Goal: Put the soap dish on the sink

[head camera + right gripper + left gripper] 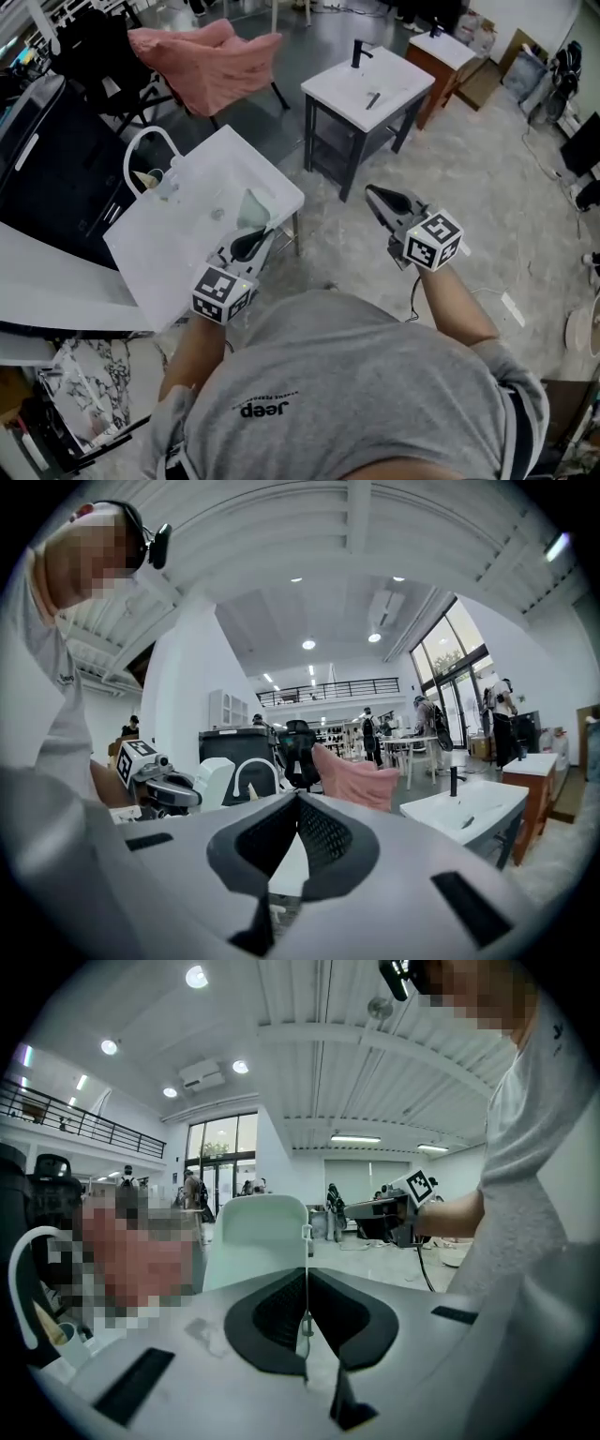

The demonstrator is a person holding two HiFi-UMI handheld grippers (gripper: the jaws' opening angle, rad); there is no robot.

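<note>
**A:** Big open hall, this: bare concrete floor (pixel 469 234), sinks on stands here and there. Which one gets it?

**B:** I'd say the white sink (pixel 178 272) right in front of the person, the one with the arched white tap (pixel 148 148). The left gripper (pixel 253 242) is clamped on the thin rim of the pale green soap dish (pixel 251 211) and holds it on edge over the sink top, near the right corner.

**A:** And the other one?

**B:** The right gripper (pixel 375 194) is closed on nothing, out over the floor and well apart from the sink.

**A:** How would you set the dish down?

**B:** Turn it flat first. Then lower it onto the level part of the top, in from the edge and clear of the bowl. With only the rim pinched it could swivel, so go slowly, and don't let go until it rests.
</note>
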